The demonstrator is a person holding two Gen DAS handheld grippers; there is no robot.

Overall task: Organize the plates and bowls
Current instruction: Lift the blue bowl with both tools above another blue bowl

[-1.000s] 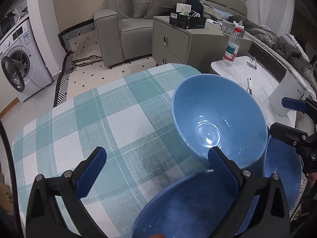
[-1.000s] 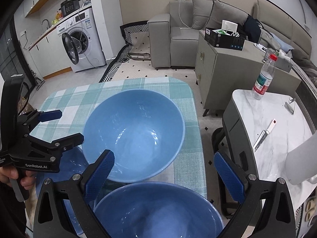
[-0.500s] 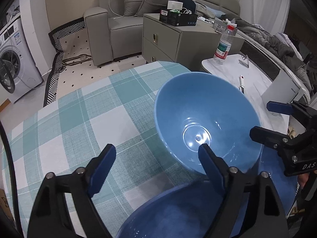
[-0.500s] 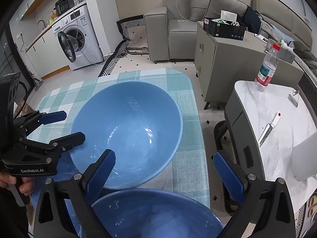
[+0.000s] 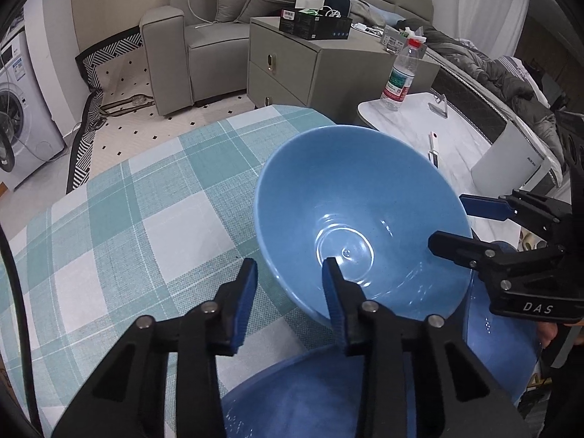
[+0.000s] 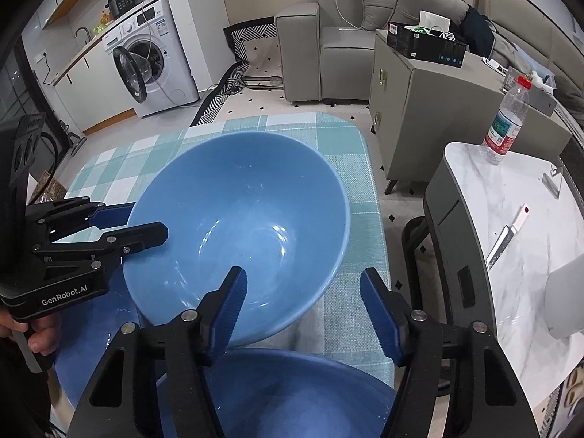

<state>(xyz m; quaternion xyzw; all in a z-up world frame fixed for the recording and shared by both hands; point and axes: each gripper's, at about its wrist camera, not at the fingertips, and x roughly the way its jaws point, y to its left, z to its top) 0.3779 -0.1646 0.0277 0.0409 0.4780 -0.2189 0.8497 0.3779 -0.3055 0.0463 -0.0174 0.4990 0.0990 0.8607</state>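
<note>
A large blue bowl (image 5: 357, 211) stands on the checked tablecloth between both grippers. My left gripper (image 5: 290, 292) is closing onto its near left rim, one finger inside the bowl and one outside, and the pads pinch the wall. In the right wrist view that left gripper (image 6: 135, 224) clamps the same bowl (image 6: 237, 219). My right gripper (image 6: 306, 308) straddles the near right rim; its jaws are closing, with a gap still outside the wall. A second blue bowl (image 6: 292, 394) lies below the fingers, and a blue dish (image 5: 500, 346) lies under the right gripper (image 5: 463, 224).
The table (image 5: 127, 237) ends just right of the bowl. Beside it stands a white marble side table (image 6: 511, 219) with a water bottle (image 6: 505, 124) and a knife (image 6: 507, 237). A grey cabinet (image 5: 310, 65), a sofa and a washing machine (image 6: 153, 65) stand farther off.
Both grippers' jaws have narrowed from wide open. The left has closed across the big bowl's rim. The right has come in about halfway and sunk slightly toward the bowl.
</note>
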